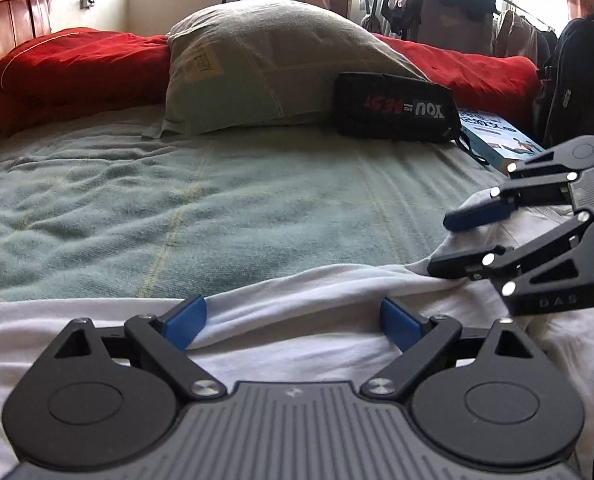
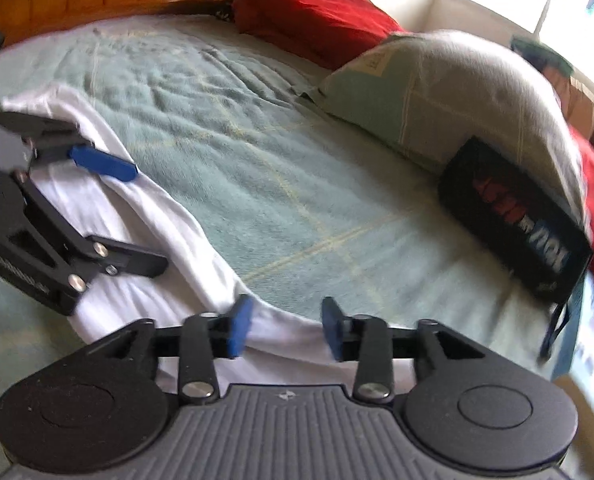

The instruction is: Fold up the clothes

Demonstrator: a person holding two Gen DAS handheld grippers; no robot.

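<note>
A white garment point(image 1: 281, 332) lies along the near edge of a bed with a pale green cover point(image 1: 201, 208). My left gripper point(image 1: 293, 322) is open, its blue pads on either side of the garment's far hem. My right gripper point(image 1: 441, 240) shows at the right in the left wrist view, open, over the garment's right end. In the right wrist view the right gripper point(image 2: 287, 330) is open just over the garment's point(image 2: 169, 216) edge, and the left gripper point(image 2: 149, 216) is open to the left over the cloth. Neither holds the cloth.
A grey-green pillow point(image 1: 273, 68) and a red duvet point(image 1: 69, 68) lie at the head of the bed. A black pouch with lettering point(image 1: 397, 108) and a blue box point(image 1: 497, 144) sit at the right. A black backpack point(image 1: 577, 80) and hanging clothes point(image 1: 449, 4) stand beyond.
</note>
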